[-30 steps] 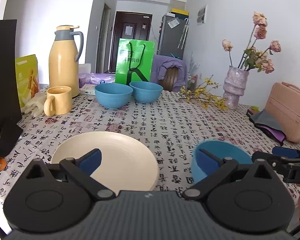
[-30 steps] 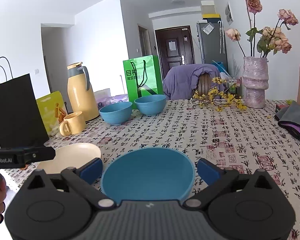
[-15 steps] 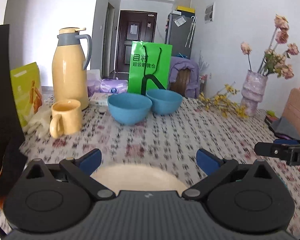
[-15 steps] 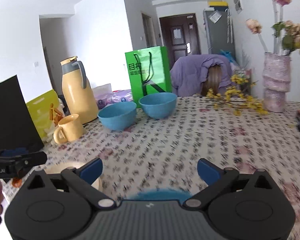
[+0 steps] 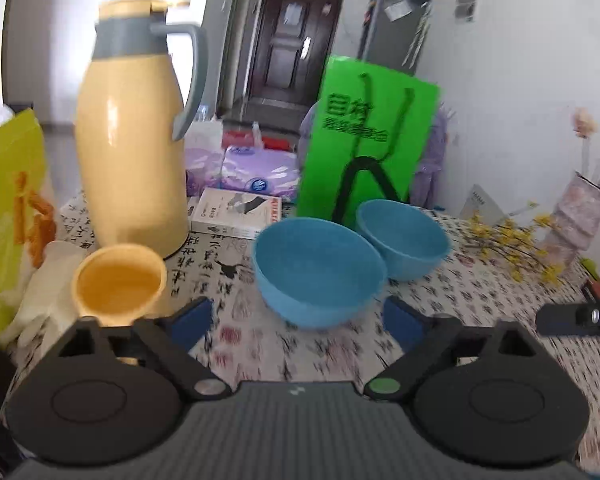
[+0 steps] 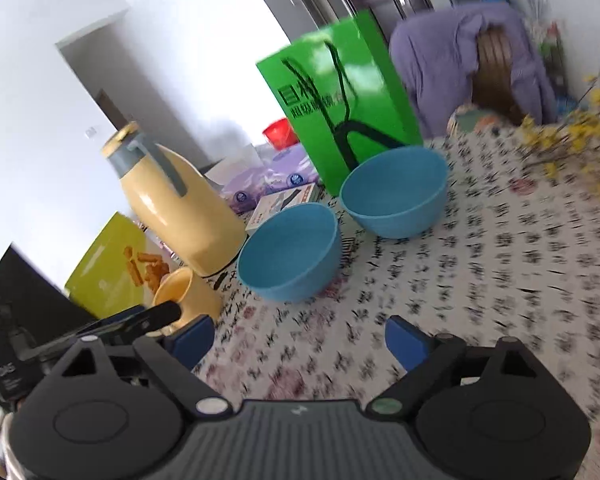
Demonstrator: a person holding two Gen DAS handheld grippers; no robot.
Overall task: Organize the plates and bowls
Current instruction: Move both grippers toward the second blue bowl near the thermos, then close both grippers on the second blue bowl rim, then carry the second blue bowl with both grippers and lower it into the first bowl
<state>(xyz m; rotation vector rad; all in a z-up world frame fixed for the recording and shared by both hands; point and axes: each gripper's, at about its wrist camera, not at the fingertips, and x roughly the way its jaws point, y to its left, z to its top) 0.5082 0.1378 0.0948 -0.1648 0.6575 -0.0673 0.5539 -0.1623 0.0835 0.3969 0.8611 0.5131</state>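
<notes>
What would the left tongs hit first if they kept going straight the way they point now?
Most likely the nearer blue bowl: it sits just ahead of the open left tongs, roughly centred between the fingers. Only bare tablecloth shows before it, though depth is hard to judge.

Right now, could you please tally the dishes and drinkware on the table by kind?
Blue bowls: 2, the nearer bowl and the farther bowl
Yellow mug: 1
Yellow thermos jug: 1
Plates in view: 0
Total: 4

Both wrist cameras look forward and down past their fingers, near, sharing two blue bowls (image 5: 320, 272) (image 6: 290, 252), right view tilted
</notes>
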